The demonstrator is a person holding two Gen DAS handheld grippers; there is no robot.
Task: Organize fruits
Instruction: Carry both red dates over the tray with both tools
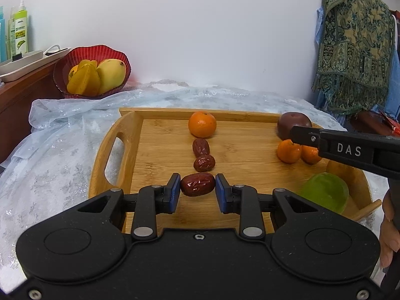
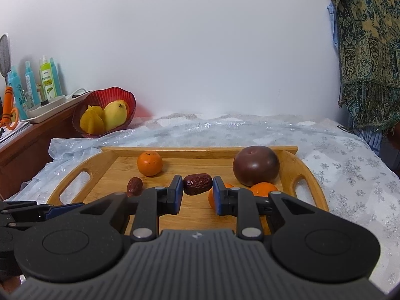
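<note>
A wooden tray [image 1: 130,135] holds the fruit. In the left wrist view a tangerine [image 1: 202,124] sits at the back, with two red dates [image 1: 200,147] [image 1: 204,163] in a line in front of it. My left gripper [image 1: 197,185] has a third red date [image 1: 197,184] between its blue pads, touching both. My right gripper [image 2: 197,184] is shut on another red date [image 2: 197,184], held above the tray [image 2: 290,167]. A dark purple fruit [image 2: 255,165], two small tangerines [image 1: 289,151] and a green fruit [image 1: 325,191] lie at the right.
A red bowl [image 1: 75,55] with a mango and starfruit stands at the back left on the pale cloth [image 1: 50,150]. Bottles and a white tray sit on a wooden cabinet [image 1: 22,92] at the left. A patterned scarf [image 1: 355,45] hangs at the right.
</note>
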